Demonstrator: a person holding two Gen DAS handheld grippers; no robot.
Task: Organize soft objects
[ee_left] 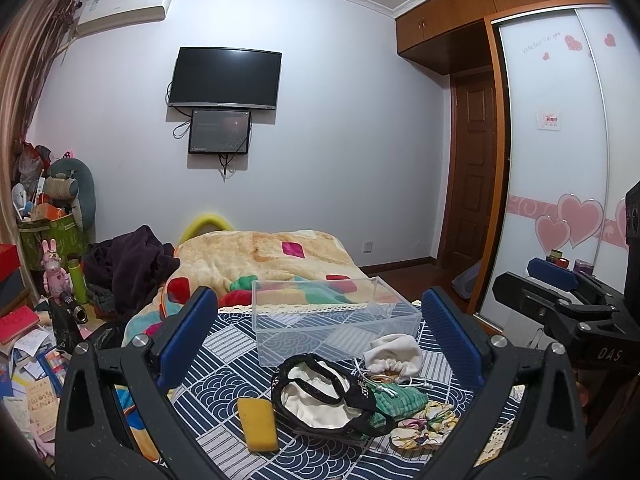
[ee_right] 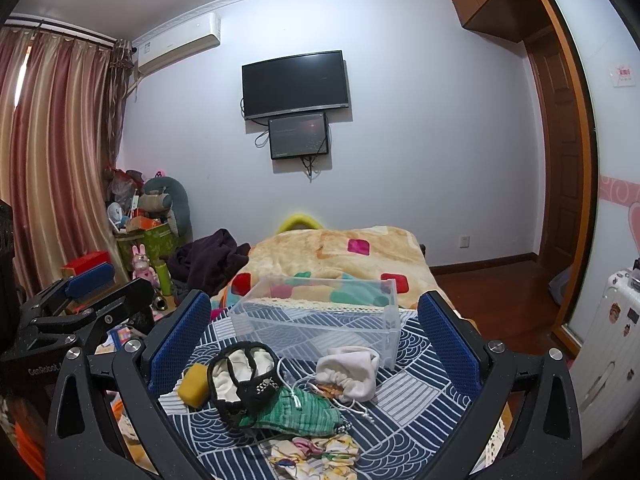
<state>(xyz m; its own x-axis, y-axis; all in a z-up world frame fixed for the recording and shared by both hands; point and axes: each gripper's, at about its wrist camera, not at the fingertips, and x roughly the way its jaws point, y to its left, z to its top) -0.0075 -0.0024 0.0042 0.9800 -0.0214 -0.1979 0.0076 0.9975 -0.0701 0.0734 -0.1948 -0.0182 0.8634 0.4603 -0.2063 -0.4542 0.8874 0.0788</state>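
Note:
On a blue patterned cloth [ee_left: 224, 376] lie soft things: a yellow sponge [ee_left: 258, 424], a black-rimmed white pouch [ee_left: 320, 396], a white drawstring bag [ee_left: 394, 356], a green knitted piece [ee_left: 400, 398] and a floral scrunchie [ee_left: 424, 426]. A clear plastic box [ee_left: 332, 316] stands empty behind them. My left gripper [ee_left: 320, 344] is open and empty above the pile. My right gripper [ee_right: 316, 340] is open and empty, over the same pile: sponge [ee_right: 192, 386], pouch [ee_right: 240, 376], white bag [ee_right: 348, 370], green piece [ee_right: 296, 412], scrunchie [ee_right: 312, 452], box [ee_right: 320, 320].
A bed with a patterned blanket [ee_left: 260, 260] lies beyond the box. Dark clothes [ee_left: 128, 268] and clutter [ee_left: 52, 216] fill the left floor. A wardrobe [ee_left: 560, 152] and door stand right; a white suitcase [ee_right: 612, 344] is at the far right.

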